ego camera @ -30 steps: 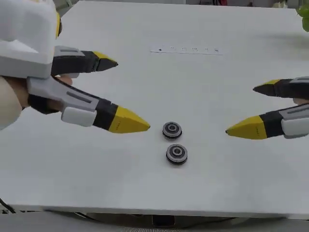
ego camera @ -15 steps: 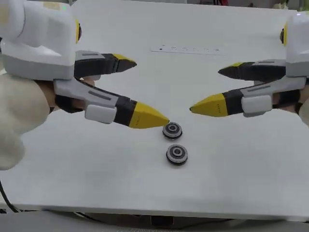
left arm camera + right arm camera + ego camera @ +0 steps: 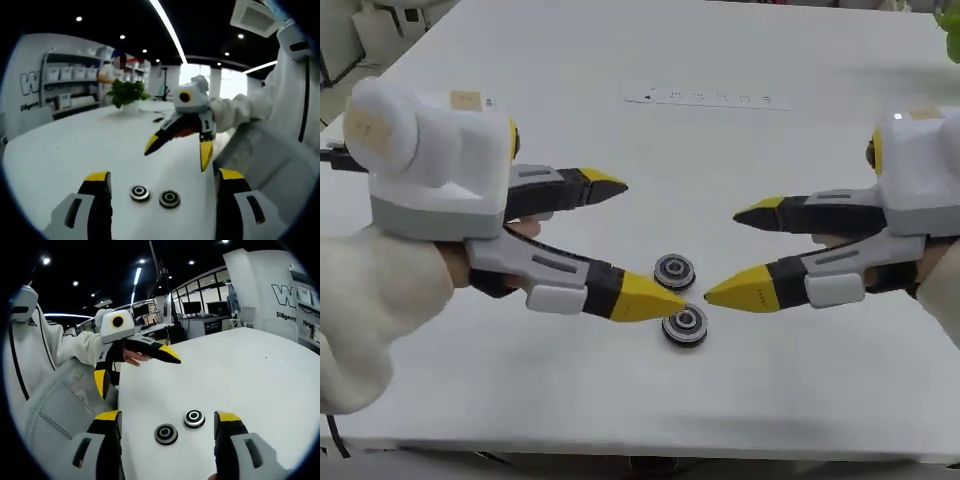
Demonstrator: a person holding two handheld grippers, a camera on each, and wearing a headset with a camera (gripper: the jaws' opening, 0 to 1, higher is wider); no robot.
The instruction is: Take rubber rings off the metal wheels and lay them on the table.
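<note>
Table (image 3: 790,400); wheels (image 3: 675,270) between spread left gripper (image 3: 655,247), right gripper (image 3: 720,254); shelves (image 3: 65,85) beyond

Two metal wheels (image 3: 675,270) (image 3: 685,324) sit on one table (image 3: 620,60) between two grippers' fingertips (image 3: 650,300) (left gripper (image 3: 650,245), right gripper (image 3: 723,254)).

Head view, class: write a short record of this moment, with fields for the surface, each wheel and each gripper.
surface: white table
far metal wheel: small, round, dark rubber ring on it, lying flat
near metal wheel: same kind, ring on, lying flat, close to the far one but apart
left gripper: jaws open, lower yellow tip beside the near wheel
right gripper: jaws open, lower yellow tip at the near wheel's other side
</note>
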